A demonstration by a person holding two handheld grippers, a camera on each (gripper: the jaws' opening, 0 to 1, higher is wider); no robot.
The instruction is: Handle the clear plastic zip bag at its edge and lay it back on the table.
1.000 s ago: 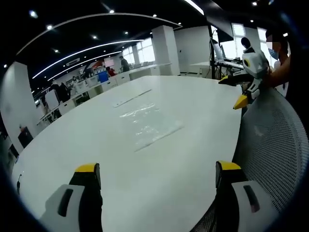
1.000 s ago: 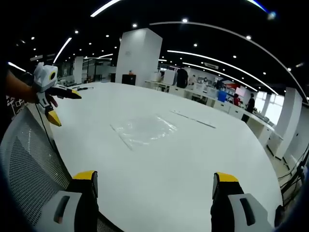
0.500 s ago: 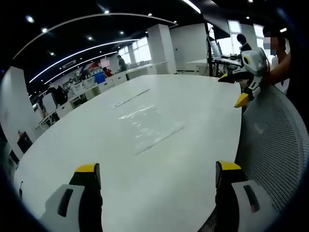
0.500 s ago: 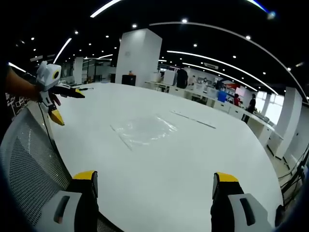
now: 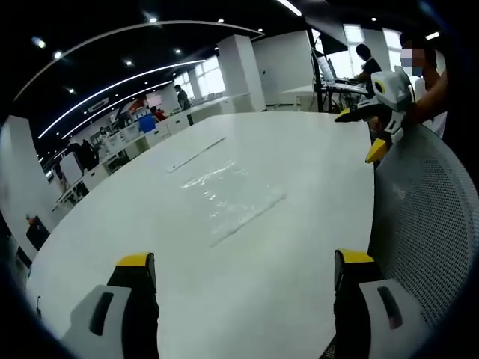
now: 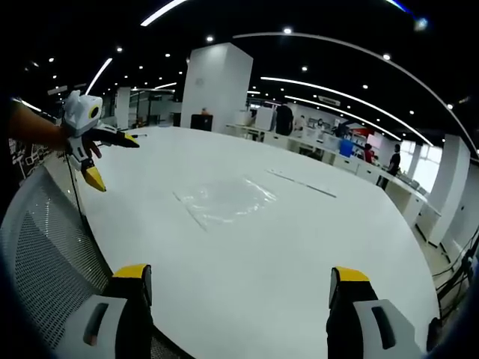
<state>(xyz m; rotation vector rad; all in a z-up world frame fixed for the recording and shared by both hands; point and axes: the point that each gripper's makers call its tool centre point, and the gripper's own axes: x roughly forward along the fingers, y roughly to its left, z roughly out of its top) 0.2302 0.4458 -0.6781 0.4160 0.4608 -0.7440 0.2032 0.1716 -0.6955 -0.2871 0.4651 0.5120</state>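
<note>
Clear, thin plastic: the zip bag (image 5: 228, 196) lies flat near the middle of the white bench (image 5: 299, 172), well apart from both grippers, its film showing only as faint wrinkles and glints against the surface; in the right gripper view the same bag (image 6: 222, 200) rests crumpled but flat, with one straight edge facing the near side. The left gripper (image 5: 243, 271) stands with its jaws wide apart and nothing between them, hovering above the near bench edge. The right gripper (image 6: 239, 284) is likewise spread wide and empty. Each gripper also appears in the other's view, held out over the bench edge beside a grey mesh chair back (image 5: 426, 217), jaws parted. Judgement: the bag is very light, limp and slippery, and will offer no stiffness except along the zip strip; a grasp on the loose film would likely slide or bunch. The straight edge nearest the grippers looks the sounder place to take hold, pinched low against the bench. The film lying flush to the surface may make it hard to get a jaw beneath. The task appears not yet started.
</note>
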